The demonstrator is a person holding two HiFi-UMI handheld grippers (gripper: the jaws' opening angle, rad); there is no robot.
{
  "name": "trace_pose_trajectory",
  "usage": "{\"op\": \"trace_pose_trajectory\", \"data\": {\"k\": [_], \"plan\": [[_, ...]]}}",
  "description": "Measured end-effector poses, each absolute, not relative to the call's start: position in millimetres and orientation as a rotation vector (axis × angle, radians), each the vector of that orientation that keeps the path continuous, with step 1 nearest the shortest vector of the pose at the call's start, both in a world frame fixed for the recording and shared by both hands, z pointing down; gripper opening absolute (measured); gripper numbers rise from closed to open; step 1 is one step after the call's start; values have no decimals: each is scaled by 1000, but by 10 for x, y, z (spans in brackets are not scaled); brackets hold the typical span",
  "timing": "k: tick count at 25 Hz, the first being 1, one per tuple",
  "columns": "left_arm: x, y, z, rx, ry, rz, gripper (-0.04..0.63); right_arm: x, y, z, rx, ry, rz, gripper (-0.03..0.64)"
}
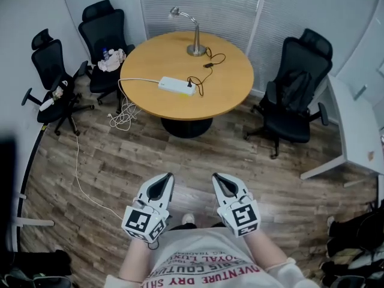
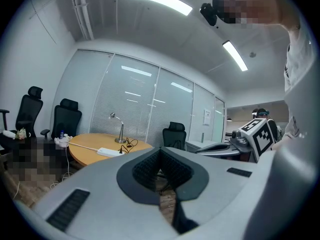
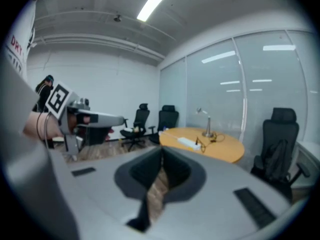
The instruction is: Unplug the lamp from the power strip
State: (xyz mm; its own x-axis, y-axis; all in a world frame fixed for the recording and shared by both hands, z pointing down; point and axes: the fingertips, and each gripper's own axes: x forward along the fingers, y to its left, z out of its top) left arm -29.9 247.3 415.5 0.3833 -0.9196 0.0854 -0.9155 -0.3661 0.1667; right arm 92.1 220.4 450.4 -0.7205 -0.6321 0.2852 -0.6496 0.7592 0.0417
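A silver desk lamp (image 1: 193,33) stands at the far side of a round wooden table (image 1: 228,89). Its black cord (image 1: 204,71) runs to a plug (image 1: 191,84) in the white power strip (image 1: 176,86) near the table's middle. Both grippers are held low over the floor, well short of the table. My left gripper (image 1: 167,176) is shut with nothing in it, and my right gripper (image 1: 218,176) is shut and empty too. The left gripper view shows the strip (image 2: 110,152) and lamp (image 2: 119,132) far ahead; the right gripper view shows the strip (image 3: 188,143) and lamp (image 3: 205,125).
Black office chairs stand around the table: two at the left (image 1: 54,80) (image 1: 103,38), one at the right (image 1: 294,101). The strip's white cable (image 1: 123,110) trails off the table across the wood floor. A white desk (image 1: 360,131) is at the right.
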Motion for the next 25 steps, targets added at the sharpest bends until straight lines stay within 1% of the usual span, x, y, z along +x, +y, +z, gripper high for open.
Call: {"op": "trace_pose_trajectory", "data": {"k": [4,13,18,25], "plan": [[-584,2305,4189,2428,-1646,-44,28,659,2016,4513,1000,-2645,119,29],[-854,1693,4369,2411,-1634,-36,28,282,1353,4650,962,-2649,90,29],[-1011,1041,4469,2395,-1640,-4,28,105,682,4765,944,-2645,109,29],[-1165,-202,4353,2417,-1644,-3,28,-96,-583,4616,956,-2679,122,29]]}}
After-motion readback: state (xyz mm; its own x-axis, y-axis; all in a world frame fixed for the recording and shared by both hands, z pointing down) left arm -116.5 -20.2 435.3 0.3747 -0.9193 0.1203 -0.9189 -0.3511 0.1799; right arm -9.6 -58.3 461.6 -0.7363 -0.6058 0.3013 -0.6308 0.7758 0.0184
